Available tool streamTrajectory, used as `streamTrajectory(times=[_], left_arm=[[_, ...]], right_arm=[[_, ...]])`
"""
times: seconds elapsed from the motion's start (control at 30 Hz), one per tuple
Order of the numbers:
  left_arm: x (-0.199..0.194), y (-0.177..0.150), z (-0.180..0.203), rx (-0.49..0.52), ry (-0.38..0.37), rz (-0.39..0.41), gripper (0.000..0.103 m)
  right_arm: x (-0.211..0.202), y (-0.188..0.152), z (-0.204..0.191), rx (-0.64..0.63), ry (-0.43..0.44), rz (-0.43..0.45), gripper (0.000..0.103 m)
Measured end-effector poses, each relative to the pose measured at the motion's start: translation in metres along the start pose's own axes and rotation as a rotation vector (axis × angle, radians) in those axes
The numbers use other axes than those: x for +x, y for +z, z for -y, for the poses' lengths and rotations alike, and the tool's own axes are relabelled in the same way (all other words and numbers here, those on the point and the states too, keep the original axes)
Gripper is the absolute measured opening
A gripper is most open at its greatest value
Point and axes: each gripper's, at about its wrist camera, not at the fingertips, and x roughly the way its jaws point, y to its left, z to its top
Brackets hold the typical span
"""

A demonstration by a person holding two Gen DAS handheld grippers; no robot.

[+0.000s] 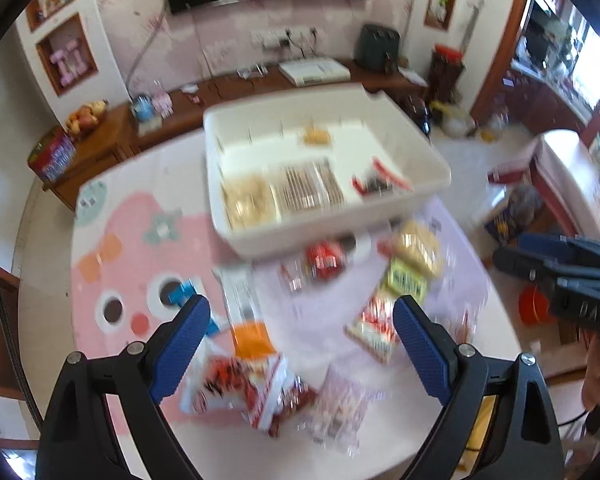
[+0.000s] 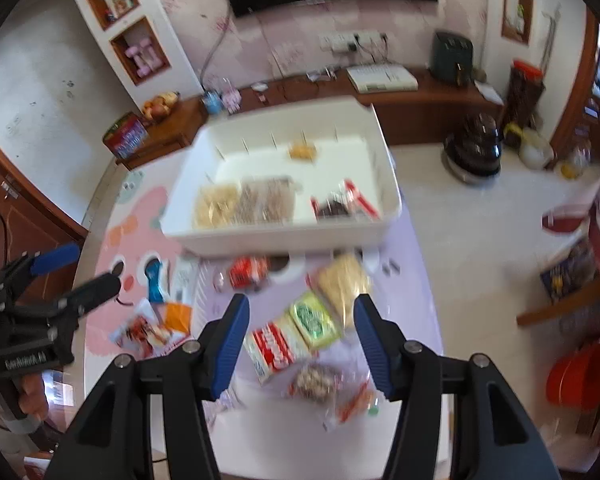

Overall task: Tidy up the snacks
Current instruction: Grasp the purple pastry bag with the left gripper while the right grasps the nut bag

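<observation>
A white divided bin (image 1: 236,236) stands at the far side of the table, with beige, brown and red-black snack packs in its near compartments. Loose snacks lie in front of it: a red pack (image 1: 324,260), a beige cracker pack (image 1: 418,248), a green pack (image 1: 406,280), an orange pack (image 1: 252,338) and a red-white bag (image 1: 236,388). My left gripper (image 1: 302,308) hangs open above them, holding nothing. My right gripper (image 2: 302,300) is open over a red-white box (image 2: 274,348) and the green pack (image 2: 314,320), with its pads apart from them. The views are blurred.
The round table carries a pink cartoon mat (image 1: 132,248), and its edge curves close on the right (image 1: 500,320). A wooden sideboard (image 1: 112,136) with a fruit bowl runs along the back wall. A red bucket (image 2: 580,376) stands on the floor at right.
</observation>
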Motion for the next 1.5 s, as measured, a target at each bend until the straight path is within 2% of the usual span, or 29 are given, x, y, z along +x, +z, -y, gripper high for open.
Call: streamTrajectory(times=[0.3,0.43,0.53,0.67,0.87,1.03,1.1,1.2,1.33,1.5], left_arm=[[0.049,-0.061,0.028,0.088,-0.079,-0.160,0.092],[0.074,-0.088,0.042,0.126,-0.110,-0.244,0.092],[0.088,-0.103,0.048,0.149,-0.107,-0.284,0.092],[0.103,-0.113,0.047,0.140,-0.104,-0.317,0.092],[0.120,-0.118,0.047,0.114,-0.112,-0.331,0.091],[0.139,-0.123,0.044,0.069,-0.125,-0.379,0.081],[0.144,-0.123,0.042,0.061,-0.134,-0.386,0.071],[0.144,-0.122,0.043,0.061,-0.130,-0.375,0.067],[0.141,-0.118,0.044,0.066,-0.119,-0.358,0.051],[0.142,-0.110,0.040,0.026,-0.118,-0.361,0.047]], right_arm=[[0.036,-0.054,0.010,0.039,-0.030,-0.102,0.055],[0.049,-0.076,0.009,-0.010,-0.042,-0.116,0.055],[0.056,-0.086,0.005,-0.092,-0.025,-0.116,0.055],[0.067,-0.095,-0.005,-0.267,-0.037,-0.113,0.055],[0.095,-0.106,-0.016,-0.505,-0.069,-0.168,0.055],[0.122,-0.113,-0.023,-0.632,-0.104,-0.218,0.055],[0.130,-0.115,-0.024,-0.654,-0.116,-0.229,0.055],[0.137,-0.112,-0.022,-0.637,-0.099,-0.235,0.055],[0.140,-0.111,-0.021,-0.626,-0.083,-0.231,0.046],[0.138,-0.111,-0.016,-0.596,-0.079,-0.219,0.043]])
